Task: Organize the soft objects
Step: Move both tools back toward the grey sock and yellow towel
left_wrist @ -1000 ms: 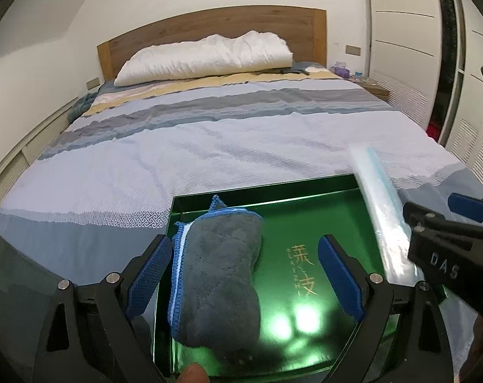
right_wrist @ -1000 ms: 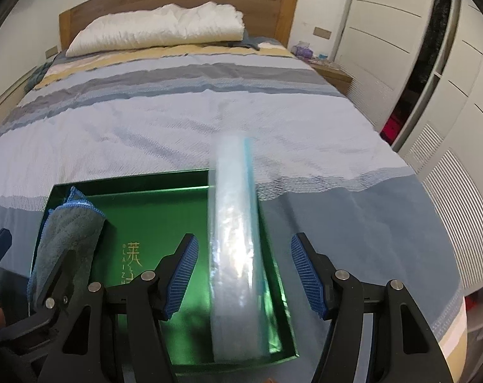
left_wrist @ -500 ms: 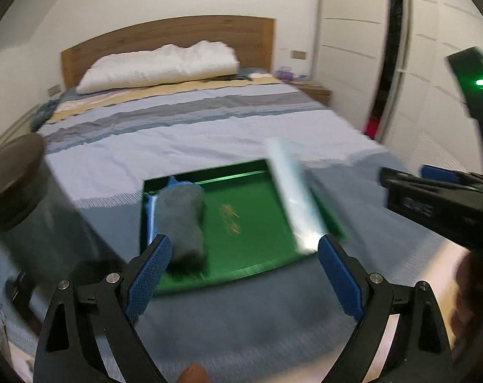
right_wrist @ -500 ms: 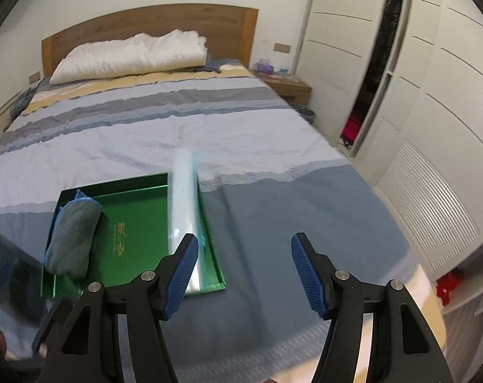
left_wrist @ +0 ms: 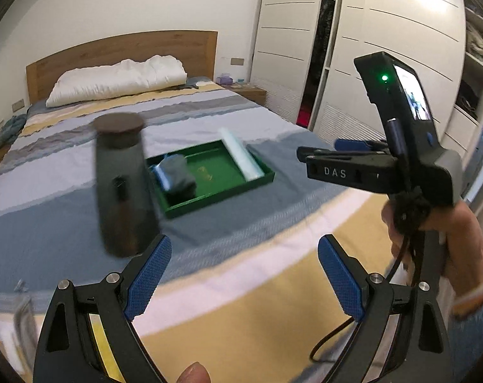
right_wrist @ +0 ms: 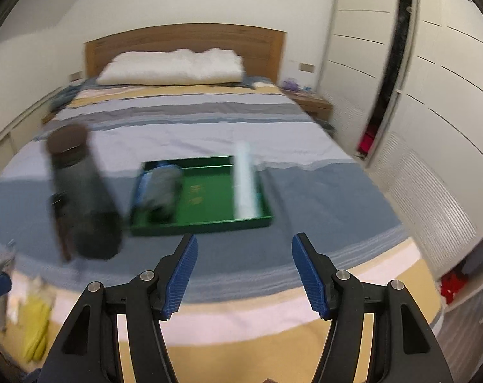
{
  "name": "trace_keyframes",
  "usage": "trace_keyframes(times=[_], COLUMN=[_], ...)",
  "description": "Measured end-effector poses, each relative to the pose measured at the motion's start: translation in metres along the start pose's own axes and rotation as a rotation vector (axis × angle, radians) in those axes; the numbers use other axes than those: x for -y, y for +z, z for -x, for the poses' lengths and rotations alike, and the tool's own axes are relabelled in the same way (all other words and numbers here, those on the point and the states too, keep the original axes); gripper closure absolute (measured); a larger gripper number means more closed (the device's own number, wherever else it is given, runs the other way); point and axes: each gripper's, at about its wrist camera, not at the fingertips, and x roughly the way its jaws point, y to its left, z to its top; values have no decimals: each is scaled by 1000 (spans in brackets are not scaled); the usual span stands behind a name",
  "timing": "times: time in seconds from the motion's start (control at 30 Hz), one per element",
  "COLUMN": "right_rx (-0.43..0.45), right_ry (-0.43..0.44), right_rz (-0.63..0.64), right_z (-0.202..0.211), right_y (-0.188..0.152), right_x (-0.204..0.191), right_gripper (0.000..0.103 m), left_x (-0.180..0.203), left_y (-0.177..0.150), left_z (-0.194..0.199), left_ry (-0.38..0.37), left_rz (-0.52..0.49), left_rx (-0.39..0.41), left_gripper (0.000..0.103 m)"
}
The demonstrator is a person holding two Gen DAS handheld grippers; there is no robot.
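Moved: I have both grippers pulled back from the tray (right_wrist: 203,223); a dark bottle (left_wrist: 122,185) now blocks my view.
Left gripper (left_wrist: 243,274): wide, empty.
Right gripper (right_wrist: 244,273): half-wide, empty.
Why: towel (left_wrist: 177,175) and roll (right_wrist: 246,185) sit parked inside.

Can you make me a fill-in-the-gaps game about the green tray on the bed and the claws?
1. The rolled grey towel lies inside the ___ tray.
2. The tray sits on the striped ___.
3. The clear plastic roll lies along the tray's ___ side, as the pictures show it.
4. Both the left claw and the right claw are ___, holding nothing.

Missing words: green; bed; right; open
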Motion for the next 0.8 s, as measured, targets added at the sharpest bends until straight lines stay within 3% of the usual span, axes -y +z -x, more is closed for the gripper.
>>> trace_keyframes(times=[0.13,0.2,0.43,0.7,0.8], right_rx=[12,10,-25,-141,-192], right_ry=[80,121,289,392,403], right_rz=[40,58,117,154,154], right_z=[33,40,62,47,27], right_y=[-18,-25,-55,-96,-104], right_x=[-46,-70,-158,-248,-268], right_gripper=[41,39,39,39,39], left_x=[-37,-57,-151,-286,-323], left_y=[-28,-43,-98,-179,-203], left_z=[47,69,130,164,162], left_ry=[59,126,272,461,491], left_rz=[3,1,122,307,355], left_rx=[18,28,-5,-104,-146], left_gripper=[13,12,12,12,12])
